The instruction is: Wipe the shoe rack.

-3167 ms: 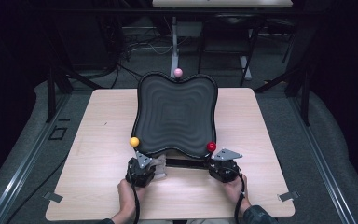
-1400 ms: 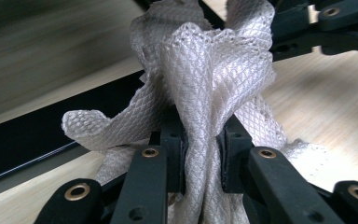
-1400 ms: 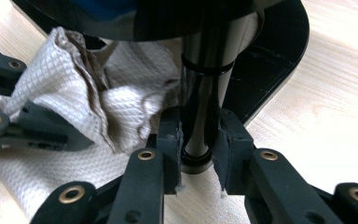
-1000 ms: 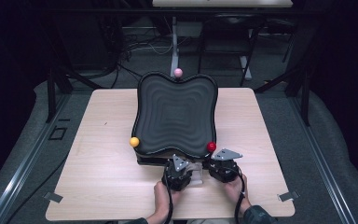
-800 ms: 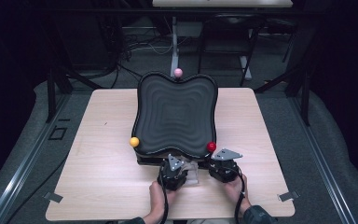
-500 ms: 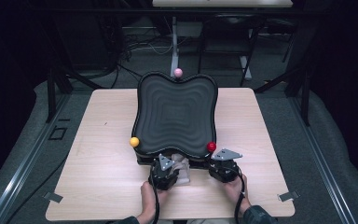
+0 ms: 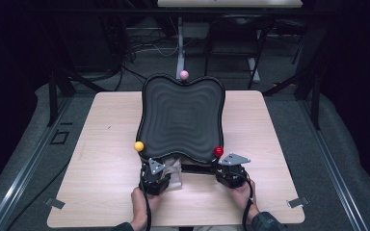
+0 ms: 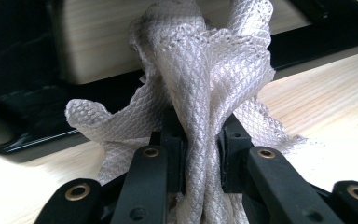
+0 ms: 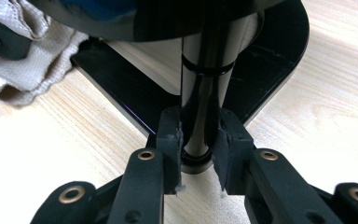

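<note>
Cloth in one set of tongs, tray stand post in the other

Left tongs (image 8: 200, 154) pinch a bunched white mesh cloth (image 8: 200, 88) at the black wavy tray's (image 7: 182, 120) near edge; right tongs (image 9: 199, 140) clamp its black post (image 9: 204, 93). Yellow ball (image 7: 138, 146), red ball (image 7: 218, 151), pink ball (image 7: 184, 74) ring the tray on the worktop (image 7: 101, 144)

The cloth (image 8: 200, 93) runs off the left gripper view's top edge; the black tray (image 7: 182, 120) hides its stand's far part, the table's near edge cuts off.
</note>
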### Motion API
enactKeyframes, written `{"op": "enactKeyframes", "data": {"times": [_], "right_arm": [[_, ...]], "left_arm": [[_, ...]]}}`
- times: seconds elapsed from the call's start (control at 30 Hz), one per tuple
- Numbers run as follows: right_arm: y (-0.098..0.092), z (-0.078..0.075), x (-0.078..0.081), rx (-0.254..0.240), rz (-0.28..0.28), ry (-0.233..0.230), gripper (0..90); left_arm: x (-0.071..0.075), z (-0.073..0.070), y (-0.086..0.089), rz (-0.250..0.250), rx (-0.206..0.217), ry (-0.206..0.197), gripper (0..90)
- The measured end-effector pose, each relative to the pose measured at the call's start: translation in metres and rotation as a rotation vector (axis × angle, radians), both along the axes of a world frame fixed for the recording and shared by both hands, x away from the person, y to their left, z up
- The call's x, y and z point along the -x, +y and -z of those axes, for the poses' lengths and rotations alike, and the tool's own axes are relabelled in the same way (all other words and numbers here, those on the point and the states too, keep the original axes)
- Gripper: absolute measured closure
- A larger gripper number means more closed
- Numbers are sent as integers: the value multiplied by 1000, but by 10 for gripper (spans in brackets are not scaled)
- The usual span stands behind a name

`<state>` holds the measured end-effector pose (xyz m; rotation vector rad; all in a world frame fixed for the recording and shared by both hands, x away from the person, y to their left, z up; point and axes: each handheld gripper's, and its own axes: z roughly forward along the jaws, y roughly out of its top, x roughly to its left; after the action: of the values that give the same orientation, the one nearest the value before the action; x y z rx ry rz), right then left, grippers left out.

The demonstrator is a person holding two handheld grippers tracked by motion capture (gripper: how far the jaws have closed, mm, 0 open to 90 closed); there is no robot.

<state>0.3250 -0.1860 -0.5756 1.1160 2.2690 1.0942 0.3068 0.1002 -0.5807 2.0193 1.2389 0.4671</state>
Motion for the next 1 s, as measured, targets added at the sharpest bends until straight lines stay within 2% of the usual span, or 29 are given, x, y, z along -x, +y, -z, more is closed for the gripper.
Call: {"op": "enactKeyframes", "data": {"times": [0.2, 0.43, 0.77, 1.0], "right_arm": [[0, 0, 0, -2, -2, 1, 738], [0, 0, 0, -1, -2, 1, 737], [0, 0, 0, 1, -2, 2, 737], [-1, 0, 0, 0, -4, 3, 737]], "left_arm": [[-1, 0, 16, -2, -13, 1, 761], [0, -1, 36, -48, -14, 5, 762], [-3, -2, 51, -72, -18, 24, 763], [-7, -4, 57, -66, -13, 45, 764]]}}
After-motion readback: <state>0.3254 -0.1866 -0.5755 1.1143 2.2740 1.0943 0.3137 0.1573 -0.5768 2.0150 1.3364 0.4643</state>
